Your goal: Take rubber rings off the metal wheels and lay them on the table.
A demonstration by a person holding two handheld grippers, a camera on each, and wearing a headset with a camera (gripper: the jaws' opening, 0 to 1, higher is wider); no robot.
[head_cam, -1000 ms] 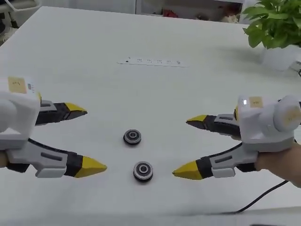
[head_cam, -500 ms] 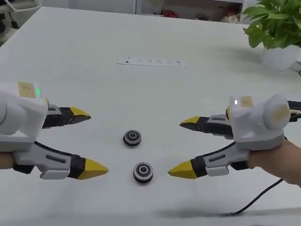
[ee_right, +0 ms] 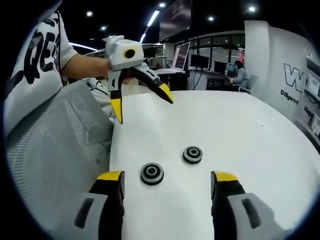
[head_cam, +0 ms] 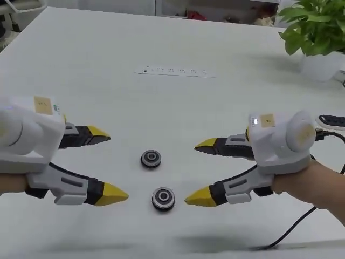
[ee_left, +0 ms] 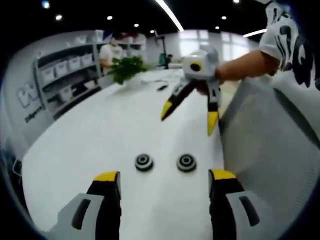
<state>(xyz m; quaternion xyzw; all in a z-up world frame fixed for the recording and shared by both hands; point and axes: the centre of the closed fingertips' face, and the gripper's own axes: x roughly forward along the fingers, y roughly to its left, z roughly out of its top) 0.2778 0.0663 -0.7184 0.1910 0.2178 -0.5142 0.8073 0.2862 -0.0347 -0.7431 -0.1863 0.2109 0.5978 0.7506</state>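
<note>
Two small metal wheels with black rubber rings lie flat on the white table: the far wheel (head_cam: 151, 158) and the near wheel (head_cam: 163, 198). My left gripper (head_cam: 113, 164) stands open at their left, my right gripper (head_cam: 200, 171) open at their right, both pointing inward with nothing held. In the left gripper view the near wheel (ee_left: 186, 162) and the far wheel (ee_left: 144, 162) lie just past my open yellow-tipped jaws, with the right gripper (ee_left: 190, 112) beyond. From the right gripper view the near wheel (ee_right: 152, 173) and the far wheel (ee_right: 192, 154) lie ahead, the left gripper (ee_right: 140, 102) behind them.
A white power strip (head_cam: 175, 70) lies further back on the table. A potted green plant (head_cam: 315, 38) stands at the back right. A black cable (head_cam: 294, 229) trails from the right gripper over the table's near edge. A mesh chair (ee_right: 55, 145) sits beside the table.
Both grippers have moved inward toward the wheels, the right one further than the left. The wheels have not moved.
</note>
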